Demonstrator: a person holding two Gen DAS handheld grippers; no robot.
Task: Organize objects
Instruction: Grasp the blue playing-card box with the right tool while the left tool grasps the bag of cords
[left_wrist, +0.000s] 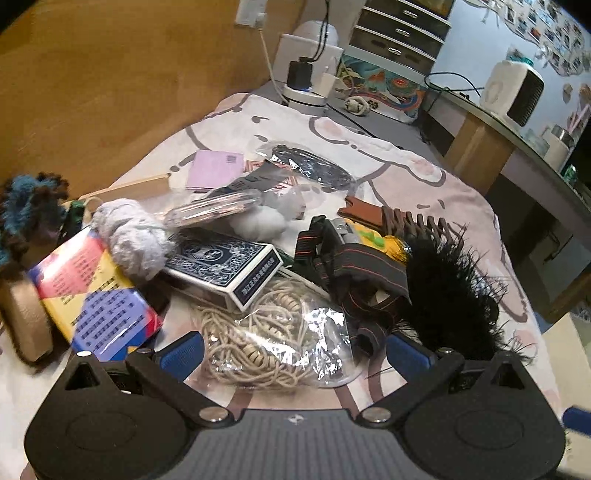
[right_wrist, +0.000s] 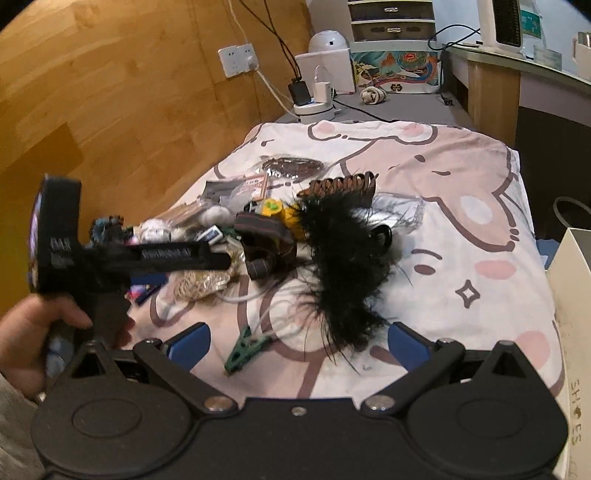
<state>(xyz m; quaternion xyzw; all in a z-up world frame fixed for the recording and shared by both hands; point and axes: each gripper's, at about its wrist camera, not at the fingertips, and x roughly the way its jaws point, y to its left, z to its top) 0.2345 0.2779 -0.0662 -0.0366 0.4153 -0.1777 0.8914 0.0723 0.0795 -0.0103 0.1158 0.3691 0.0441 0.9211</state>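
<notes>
While both hand-held grippers (left_wrist: 293, 349) (right_wrist: 299, 343) gape wide and empty, the white bag (right_wrist: 570, 332) reads "SHOES".

Dim, warm indoor light in both fisheye views. Edges bend strongly and frame corners go black. Glare glints off a clear plastic bag (left_wrist: 325, 332) at lower centre. Left edge of each view shows motion blur.

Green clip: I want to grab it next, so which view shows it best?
The right wrist view: the green clip lies in the open on the sheet before the right gripper. The left wrist view doesn't show it.
</notes>
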